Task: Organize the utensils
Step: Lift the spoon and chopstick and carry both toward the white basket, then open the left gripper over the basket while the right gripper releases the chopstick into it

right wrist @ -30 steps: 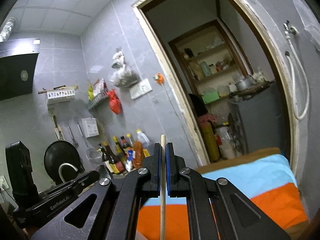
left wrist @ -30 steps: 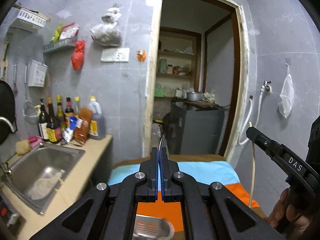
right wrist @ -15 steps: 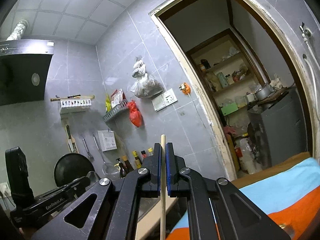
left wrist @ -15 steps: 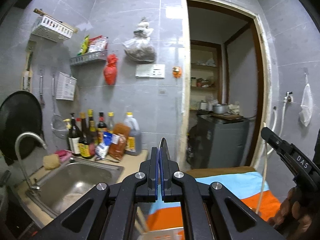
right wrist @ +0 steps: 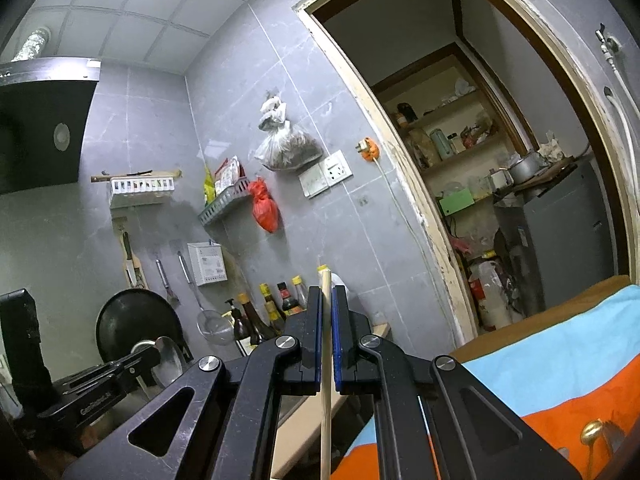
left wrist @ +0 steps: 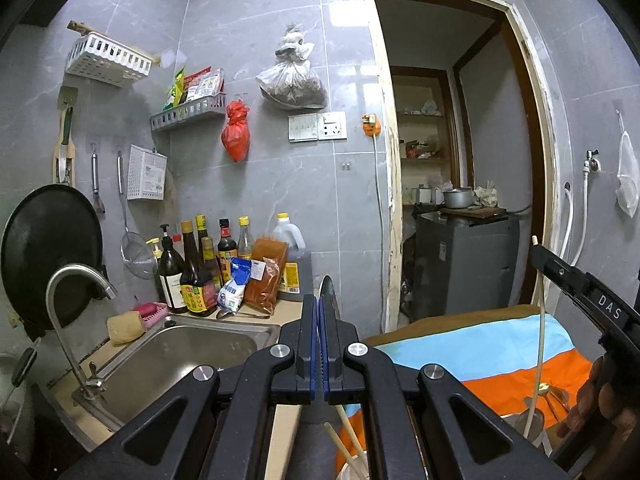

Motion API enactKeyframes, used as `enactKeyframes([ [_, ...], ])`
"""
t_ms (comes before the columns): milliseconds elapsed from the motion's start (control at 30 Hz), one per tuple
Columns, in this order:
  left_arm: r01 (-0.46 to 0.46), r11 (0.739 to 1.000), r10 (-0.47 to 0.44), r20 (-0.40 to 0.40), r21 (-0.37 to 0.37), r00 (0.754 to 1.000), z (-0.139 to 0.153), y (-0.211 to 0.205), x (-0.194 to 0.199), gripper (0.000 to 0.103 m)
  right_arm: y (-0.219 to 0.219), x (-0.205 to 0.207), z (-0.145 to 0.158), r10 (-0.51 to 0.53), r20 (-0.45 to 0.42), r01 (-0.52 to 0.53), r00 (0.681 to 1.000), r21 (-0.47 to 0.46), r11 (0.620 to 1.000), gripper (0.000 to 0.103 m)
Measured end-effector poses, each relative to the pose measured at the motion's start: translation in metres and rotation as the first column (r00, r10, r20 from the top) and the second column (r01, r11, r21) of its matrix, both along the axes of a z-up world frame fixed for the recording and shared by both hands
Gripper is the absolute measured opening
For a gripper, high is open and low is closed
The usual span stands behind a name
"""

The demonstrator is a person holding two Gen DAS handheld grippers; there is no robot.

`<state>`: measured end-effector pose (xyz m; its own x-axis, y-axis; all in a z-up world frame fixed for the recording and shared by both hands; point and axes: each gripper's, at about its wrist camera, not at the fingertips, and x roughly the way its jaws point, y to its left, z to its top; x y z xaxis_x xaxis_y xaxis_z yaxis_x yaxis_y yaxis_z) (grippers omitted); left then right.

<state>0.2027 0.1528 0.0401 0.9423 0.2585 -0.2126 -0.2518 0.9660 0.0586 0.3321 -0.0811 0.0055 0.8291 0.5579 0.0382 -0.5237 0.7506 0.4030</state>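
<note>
While both hands are hovering over the kitchen bench (left wrist: 280,432), each gripper is already carrying a utensil.

Left gripper (left wrist: 321,344): jaws pressed together, pinching a metal spoon (right wrist: 168,360). In the left wrist view only its thin shiny edge is sticking up past the pads; in the right wrist view the bowl is showing side-on at the tip of that gripper, out over the sink (left wrist: 180,356). Judging by look, it is stiff, light and slick steel, so it is likely to swivel or slip in the pads if bumped; a hold low on the handle, near the bowl, seems safest.

Right gripper (right wrist: 327,340): jaws nearly closed, clamping one pale wooden chopstick (right wrist: 326,380) that is standing about upright, top poking above the pads and the long end hanging down below. It is light, rigid and thin, and the wood is giving better friction than the steel. With the grip up near the top, the long lower end is probably prone to swinging, so slow moves are advised.

Further right, on the striped cloth (left wrist: 480,360), more chopsticks are leaning in a cup partly hidden under the left gripper, and a gold-coloured spoon (right wrist: 591,432) is lying on the orange band. Where the utensils are meant to end up cannot be told.
</note>
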Motion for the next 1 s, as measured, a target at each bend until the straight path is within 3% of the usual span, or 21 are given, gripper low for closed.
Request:
enactKeyframes([
  [233, -0.011, 0.999, 0.012, -0.008, 0.032, 1.000, -0.013, -0.002, 0.003, 0.002, 0.002, 0.005, -0.012, -0.008, -0.015, 0.008, 1.000, -0.017, 1.000, 0.004],
  [433, -0.014, 1.000, 0.014, -0.013, 0.000, 1.000, -0.023, -0.002, 0.005, 0.002, 0.006, 0.003, -0.018, -0.023, -0.007, 0.022, 1.000, -0.072, 0.997, 0.004],
  [667, -0.006, 1.000, 0.007, -0.027, 0.025, 1.000, -0.034, -0.011, 0.008, 0.002, 0.004, 0.000, -0.021, -0.029, -0.005, 0.028, 1.000, -0.089, 0.996, 0.004],
  [933, 0.020, 1.000, -0.021, -0.056, -0.006, 0.998, -0.040, -0.014, 0.012, 0.004, 0.002, -0.006, -0.024, -0.031, 0.025, 0.034, 0.999, -0.152, 0.988, 0.005],
  [1000, 0.056, 0.997, -0.059, -0.068, -0.051, 0.996, -0.040, -0.012, 0.012, 0.005, 0.001, -0.008, -0.022, -0.027, 0.023, 0.031, 0.999, -0.160, 0.987, 0.005],
])
